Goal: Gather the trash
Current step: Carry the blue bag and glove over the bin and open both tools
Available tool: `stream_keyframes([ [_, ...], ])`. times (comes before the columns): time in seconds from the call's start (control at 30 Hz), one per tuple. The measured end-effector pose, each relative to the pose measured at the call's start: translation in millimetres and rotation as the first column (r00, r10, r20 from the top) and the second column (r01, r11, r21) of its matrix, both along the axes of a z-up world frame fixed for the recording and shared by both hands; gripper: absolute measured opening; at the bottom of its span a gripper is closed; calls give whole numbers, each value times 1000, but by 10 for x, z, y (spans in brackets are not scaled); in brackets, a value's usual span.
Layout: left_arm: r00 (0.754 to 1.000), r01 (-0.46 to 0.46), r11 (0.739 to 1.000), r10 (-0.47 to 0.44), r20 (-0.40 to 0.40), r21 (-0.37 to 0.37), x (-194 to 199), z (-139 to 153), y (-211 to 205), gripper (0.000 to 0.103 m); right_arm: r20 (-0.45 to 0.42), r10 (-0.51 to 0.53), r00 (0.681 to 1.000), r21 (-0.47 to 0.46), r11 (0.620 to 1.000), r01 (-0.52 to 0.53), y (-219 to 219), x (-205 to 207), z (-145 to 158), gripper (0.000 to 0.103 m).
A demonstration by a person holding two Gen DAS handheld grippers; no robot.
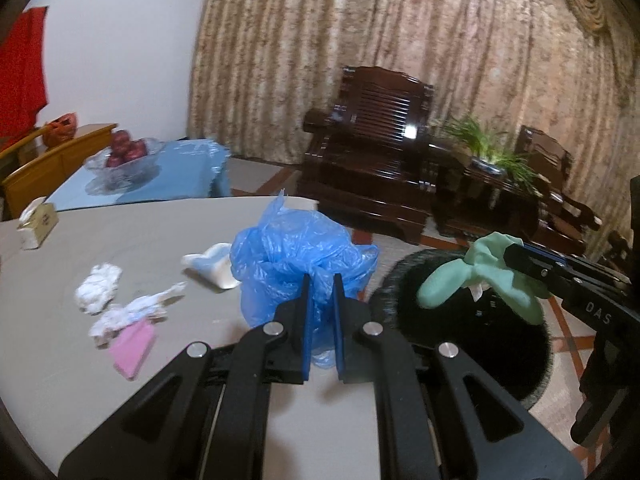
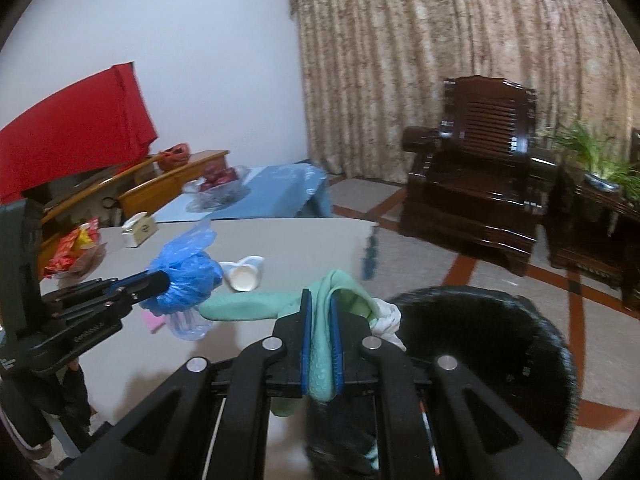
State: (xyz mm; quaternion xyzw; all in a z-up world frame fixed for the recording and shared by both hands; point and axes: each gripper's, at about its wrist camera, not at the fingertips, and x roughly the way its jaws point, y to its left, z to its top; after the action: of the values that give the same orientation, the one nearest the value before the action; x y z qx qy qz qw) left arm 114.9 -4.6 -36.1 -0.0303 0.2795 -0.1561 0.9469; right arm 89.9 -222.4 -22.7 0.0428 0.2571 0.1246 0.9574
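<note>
**Both loads lifted, bin mouth close by**

The blue plastic bag (image 1: 296, 256) hangs pinched in the closed left tongs (image 1: 321, 292) above the tabletop (image 1: 160, 232); the green glove (image 1: 480, 272) is clamped in the closed right tongs (image 2: 321, 308), at the rim of the black bin (image 1: 472, 320).

The bag's loose folds could slip free or billow past the bin mouth, and the glove's dangling fingers might catch the rim.

Only the left view shows the crumpled tissues (image 1: 98, 288) and pink pad (image 1: 134, 346) left behind; only the right view shows a red snack packet (image 2: 74, 250).
</note>
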Motion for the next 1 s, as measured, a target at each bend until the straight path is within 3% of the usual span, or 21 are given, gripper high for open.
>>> stream_keyframes([
  [0.2, 996, 93, 996, -93, -15, 0, 79, -90, -475, 8, -20, -80, 997, -19, 997, 80, -407, -109, -116, 9],
  [0.57, 966, 251, 968, -250, -73, 6, 315, -422, -1332, 8, -118, -200, 973, -5, 980, 201, -1017, -167, -573, 9],
  [0.63, 952, 292, 956, -291, -91, -12, 357, -479, -1468, 14, -145, -213, 966, -13, 977, 213, -1068, -163, -662, 13],
  [0.7, 949, 300, 954, -300, -97, -19, 383, -516, -1534, 36, -165, -226, 960, -23, 974, 226, -1126, -181, -737, 27],
  [0.73, 947, 305, 952, -306, -97, -26, 390, -534, -1562, 54, -167, -242, 956, -33, 970, 240, -1155, -203, -768, 33],
  [0.77, 947, 307, 951, -308, -93, -30, 387, -545, -1577, 60, -163, -254, 953, -39, 967, 252, -1185, -229, -786, 46],
  [0.9, 947, 307, 951, -308, -92, -24, 376, -559, -1603, 69, -136, -293, 946, -58, 956, 288, -1283, -343, -785, 84],
  [1.0, 956, 280, 960, -281, -81, -21, 356, -507, -1514, 80, -117, -311, 943, -53, 950, 307, -1294, -383, -758, 97],
])
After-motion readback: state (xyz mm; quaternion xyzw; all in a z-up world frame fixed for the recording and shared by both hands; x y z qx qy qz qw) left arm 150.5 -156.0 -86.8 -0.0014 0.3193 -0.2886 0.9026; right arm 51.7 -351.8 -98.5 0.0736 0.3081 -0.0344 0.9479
